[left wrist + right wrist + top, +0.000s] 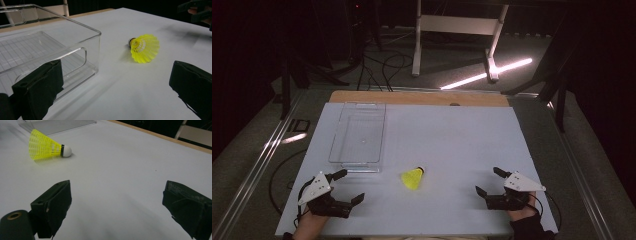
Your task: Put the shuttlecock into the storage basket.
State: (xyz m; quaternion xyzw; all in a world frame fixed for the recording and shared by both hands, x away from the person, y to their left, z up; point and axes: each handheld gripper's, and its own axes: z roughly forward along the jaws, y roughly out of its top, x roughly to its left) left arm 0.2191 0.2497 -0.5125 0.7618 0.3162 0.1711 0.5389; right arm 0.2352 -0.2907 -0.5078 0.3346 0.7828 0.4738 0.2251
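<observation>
A: Shuttlecock (413,178) lies on its side on the white table (452,140), near the clear tray (358,135).

B: And your 2 tools?

A: Left gripper (348,186) and right gripper (486,181) both gape wide, holding nothing.

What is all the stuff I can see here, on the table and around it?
shuttlecock: one, yellow skirt with a white tip, lying on its side on the table between the two grippers, just right of the bin's near end
bin: one, clear plastic, empty, on the left part of the table
table: one, white top with a wooden strip along the far edge
white frame: one, on the floor beyond the table
cables: several, black, on the floor beyond the table
left gripper: one, black jaws open, near left corner of the table
right gripper: one, black jaws open, near right corner
</observation>
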